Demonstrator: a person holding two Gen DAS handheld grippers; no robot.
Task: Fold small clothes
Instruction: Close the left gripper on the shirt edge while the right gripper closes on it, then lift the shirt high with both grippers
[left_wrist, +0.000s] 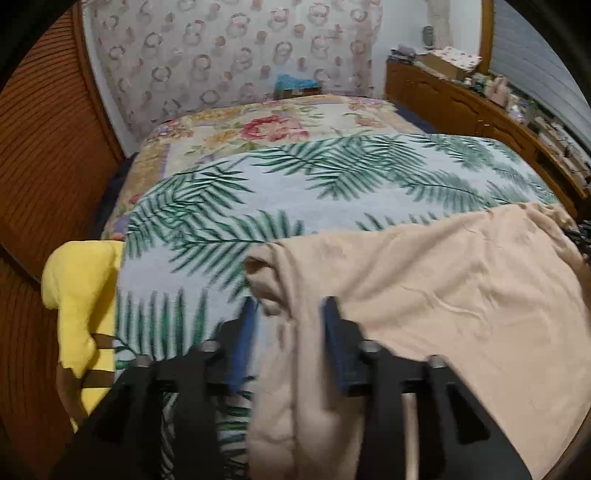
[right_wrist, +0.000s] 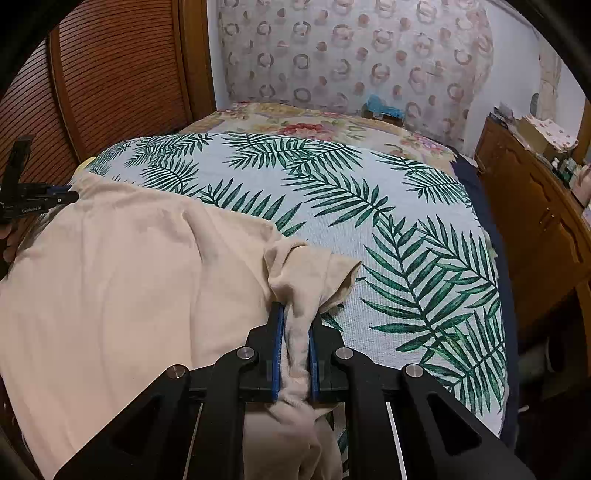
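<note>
Peach garment lies spread on palm-leaf cover of bed, near edge, one sleeve bunched at its right side. My right gripper: jaws narrow, blue pads clamped on that bunched sleeve, fabric squeezed between them. My left gripper: jaws approx half apart, garment's left edge draped between them; can't tell if pads press on it. Yellow cloth hangs off bed's left side. Wooden dresser to right, apart from bed.
</note>
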